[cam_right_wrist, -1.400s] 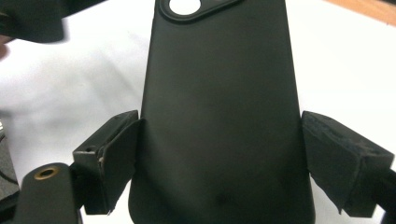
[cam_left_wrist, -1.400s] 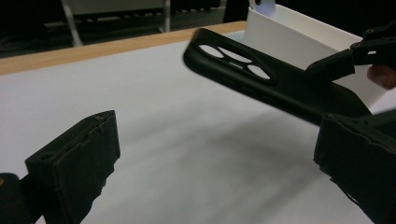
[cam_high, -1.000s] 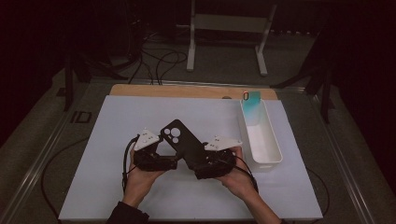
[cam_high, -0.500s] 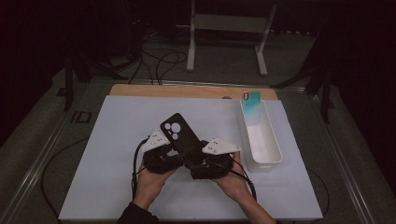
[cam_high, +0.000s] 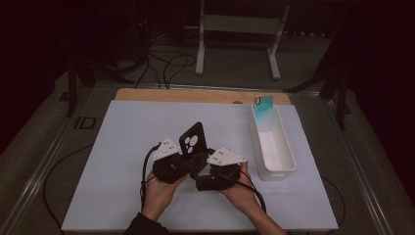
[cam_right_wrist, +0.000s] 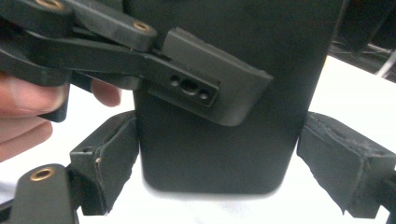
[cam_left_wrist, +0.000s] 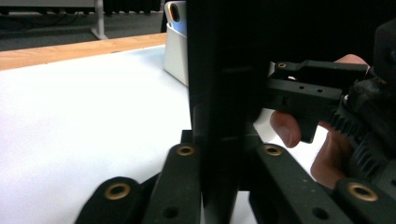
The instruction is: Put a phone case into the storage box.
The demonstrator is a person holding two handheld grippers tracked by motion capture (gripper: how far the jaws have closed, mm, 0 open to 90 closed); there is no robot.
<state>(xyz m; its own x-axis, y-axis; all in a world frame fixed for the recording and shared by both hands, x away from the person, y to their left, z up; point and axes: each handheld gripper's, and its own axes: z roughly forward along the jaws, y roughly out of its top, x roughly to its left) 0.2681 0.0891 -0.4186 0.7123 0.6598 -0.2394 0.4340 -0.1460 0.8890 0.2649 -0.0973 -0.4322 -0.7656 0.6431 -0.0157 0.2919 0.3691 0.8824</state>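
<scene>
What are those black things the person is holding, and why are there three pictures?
Each hand holds a tool with two black jaws, called a hand-held gripper. One picture comes from a camera high above the table; the other two come from small cameras riding on each tool, so they look very close up. The left hand-held gripper has just been closing and now pinches a black phone case, holding it upright. The right hand-held gripper has its jaws on either side of the case without pressing it. On the white table stands a long white tray with a blue-green phone case leaning at its far end.
</scene>
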